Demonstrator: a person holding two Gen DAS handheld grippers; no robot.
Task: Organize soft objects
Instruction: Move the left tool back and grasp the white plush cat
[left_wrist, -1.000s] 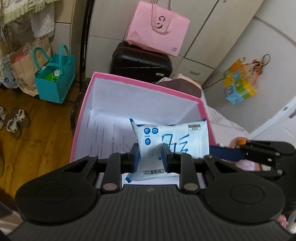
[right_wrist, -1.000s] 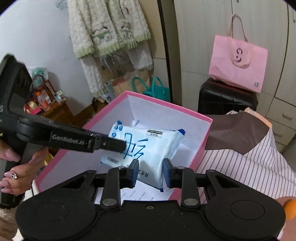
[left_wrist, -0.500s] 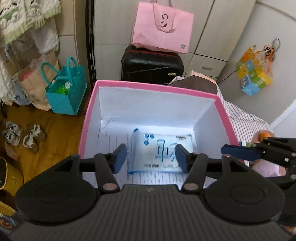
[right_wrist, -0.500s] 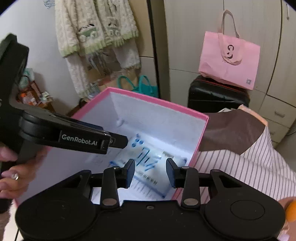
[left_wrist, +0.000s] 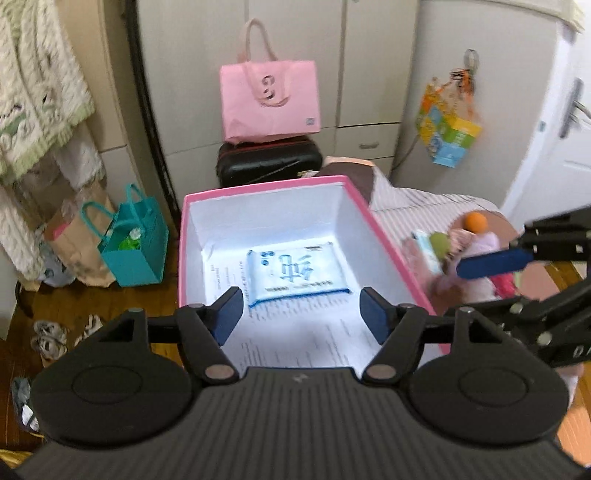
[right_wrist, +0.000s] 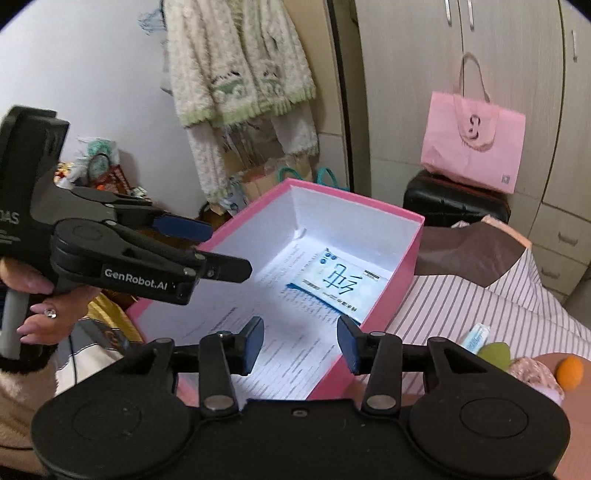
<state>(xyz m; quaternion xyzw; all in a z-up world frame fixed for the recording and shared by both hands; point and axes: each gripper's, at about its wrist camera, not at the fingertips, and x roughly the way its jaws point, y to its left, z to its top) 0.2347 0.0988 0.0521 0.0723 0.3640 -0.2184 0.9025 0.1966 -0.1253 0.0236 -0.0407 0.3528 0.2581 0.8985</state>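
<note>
Opening just now, your left tongs and right tongs stand apart, empty; the tissue pack lies blurred in the pink box.

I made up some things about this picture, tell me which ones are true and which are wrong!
1. The tissue pack lies flat inside the pink box. True.
2. The left gripper is squeezing the pack. False: its jaws are open with nothing between them, and they have just been opening.
3. A pink bag sits on the black suitcase. True.
4. The right gripper holds the orange ball. False: it is open and empty, and the ball lies on the bed beside the box.
5. The box has its lid on. False: it is open on top.
</note>
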